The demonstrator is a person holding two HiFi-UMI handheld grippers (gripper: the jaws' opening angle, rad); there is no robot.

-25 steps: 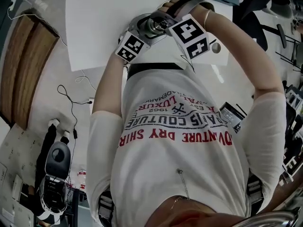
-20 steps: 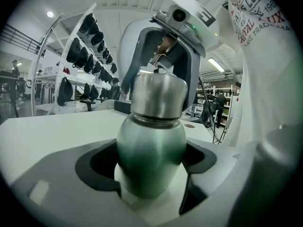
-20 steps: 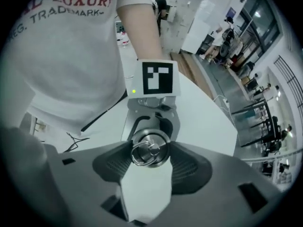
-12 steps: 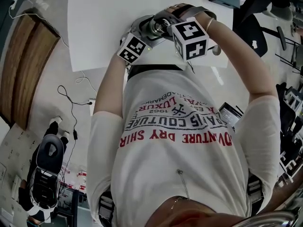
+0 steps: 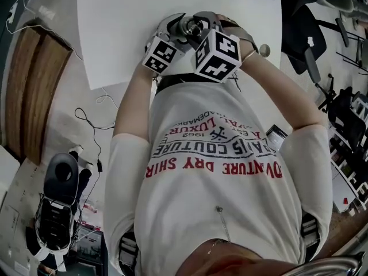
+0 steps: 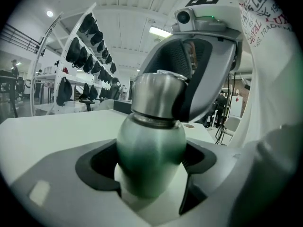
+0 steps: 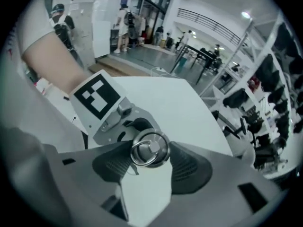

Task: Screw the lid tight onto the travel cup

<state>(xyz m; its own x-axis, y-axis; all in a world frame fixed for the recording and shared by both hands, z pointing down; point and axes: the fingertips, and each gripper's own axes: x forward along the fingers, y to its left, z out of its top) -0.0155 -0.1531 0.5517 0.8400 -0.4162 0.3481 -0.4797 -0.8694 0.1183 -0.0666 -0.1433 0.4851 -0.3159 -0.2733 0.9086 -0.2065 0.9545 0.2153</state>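
The steel travel cup (image 6: 150,150) stands upright between the jaws of my left gripper (image 6: 151,171), which is shut on its rounded body. Its metal lid (image 6: 158,96) sits on top, and my right gripper (image 6: 201,63) comes down over it. In the right gripper view the lid (image 7: 150,148), with its ring handle, lies between the two dark pads, which press on its rim, so my right gripper (image 7: 150,156) is shut on it. In the head view both grippers meet at the cup (image 5: 190,27) above the white table (image 5: 126,16), close to the person's chest.
A small round object (image 5: 264,50) lies on the table's right edge. Office chairs (image 5: 310,33) stand to the right. A wooden bench (image 5: 31,91) and a cable (image 5: 92,125) lie on the floor at left. A rack of helmets (image 6: 83,56) stands behind.
The right gripper's marker cube has swung left and down over the cup. Both hands have shifted slightly further onto the table.
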